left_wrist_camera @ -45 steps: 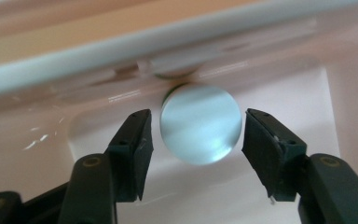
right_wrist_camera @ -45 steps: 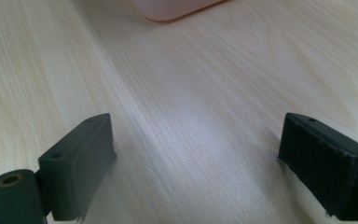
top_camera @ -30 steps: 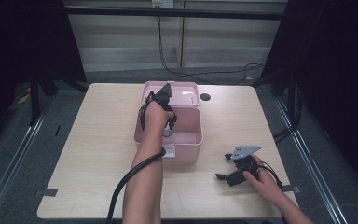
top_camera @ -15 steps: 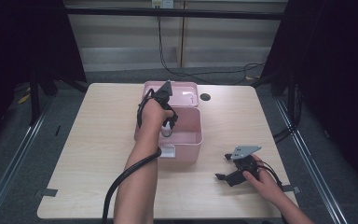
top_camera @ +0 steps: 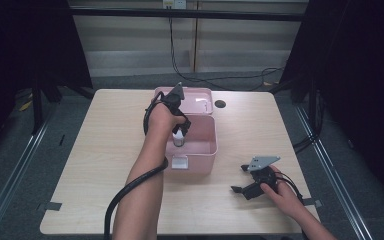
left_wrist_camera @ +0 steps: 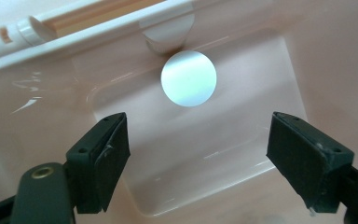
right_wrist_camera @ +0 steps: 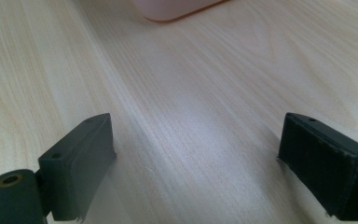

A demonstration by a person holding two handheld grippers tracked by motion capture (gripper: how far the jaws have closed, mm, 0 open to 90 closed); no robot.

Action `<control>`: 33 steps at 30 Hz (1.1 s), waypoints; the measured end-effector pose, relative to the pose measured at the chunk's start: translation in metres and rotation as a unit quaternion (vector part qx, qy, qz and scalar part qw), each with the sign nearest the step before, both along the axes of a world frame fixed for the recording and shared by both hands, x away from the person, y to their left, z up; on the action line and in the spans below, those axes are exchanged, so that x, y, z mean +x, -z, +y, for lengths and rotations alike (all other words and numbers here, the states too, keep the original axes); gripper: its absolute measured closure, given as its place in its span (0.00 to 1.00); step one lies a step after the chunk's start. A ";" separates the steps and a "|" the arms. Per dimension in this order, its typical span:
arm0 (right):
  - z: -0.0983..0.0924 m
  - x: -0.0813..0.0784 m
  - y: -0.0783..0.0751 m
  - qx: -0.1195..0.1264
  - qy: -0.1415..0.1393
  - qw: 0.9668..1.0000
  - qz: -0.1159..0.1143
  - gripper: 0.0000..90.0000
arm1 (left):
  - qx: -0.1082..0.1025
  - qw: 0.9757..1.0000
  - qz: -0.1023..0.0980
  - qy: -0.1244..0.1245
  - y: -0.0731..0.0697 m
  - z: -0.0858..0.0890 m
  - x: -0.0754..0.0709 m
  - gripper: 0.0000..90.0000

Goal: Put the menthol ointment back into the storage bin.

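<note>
A pink plastic box stands open in the middle of the table, its lid tipped back. Inside it a small white cylinder stands upright; from above, in the left gripper view, its round white top shows against the pink floor. My left gripper points down into the box, just above the cylinder. Its jaws have just been opening, and the left gripper stands wide with nothing between the pads. My right gripper rests open near the table's front right, over bare wood.
A white latch sits on the box's front wall. A dark round hole is in the tabletop behind the box. The left gripper's black cable runs along the forearm. A corner of the pink box lies ahead of the right gripper.
The left hand has risen a little over the box and its jaws have let go of the white cylinder, which stays standing inside. The right hand has not moved.
</note>
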State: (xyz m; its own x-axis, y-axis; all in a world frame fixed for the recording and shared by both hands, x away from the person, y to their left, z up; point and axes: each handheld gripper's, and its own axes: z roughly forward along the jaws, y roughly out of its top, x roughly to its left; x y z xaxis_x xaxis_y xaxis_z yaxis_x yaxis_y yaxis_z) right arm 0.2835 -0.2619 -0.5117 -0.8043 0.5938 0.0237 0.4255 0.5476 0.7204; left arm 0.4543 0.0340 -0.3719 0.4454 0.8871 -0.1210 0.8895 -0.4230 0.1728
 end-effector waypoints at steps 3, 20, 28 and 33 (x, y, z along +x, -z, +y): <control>0.000 0.000 0.000 0.000 0.000 1.000 0.000 0.11 | 0.000 1.000 -0.001 0.011 -0.002 0.001 -0.001 0.23; 0.000 0.000 0.000 0.000 0.000 1.000 0.001 0.11 | -0.001 0.999 -0.003 0.051 -0.013 0.003 -0.011 0.22; 0.000 0.000 0.000 0.000 0.000 1.000 0.001 0.11 | -0.003 0.997 -0.012 0.071 -0.016 0.005 -0.017 0.22; 0.000 0.000 0.000 0.000 0.000 1.000 0.000 0.11 | -0.015 0.996 -0.010 0.084 -0.018 0.006 -0.022 0.22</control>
State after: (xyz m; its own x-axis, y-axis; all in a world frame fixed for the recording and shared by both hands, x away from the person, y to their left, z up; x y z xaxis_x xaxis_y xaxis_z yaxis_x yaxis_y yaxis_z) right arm 0.2834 -0.2619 -0.5117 -0.8040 0.5941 0.0247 0.4264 0.5472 0.7203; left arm 0.4328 0.0401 -0.3537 0.5906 0.7956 -0.1353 0.8022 -0.5606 0.2053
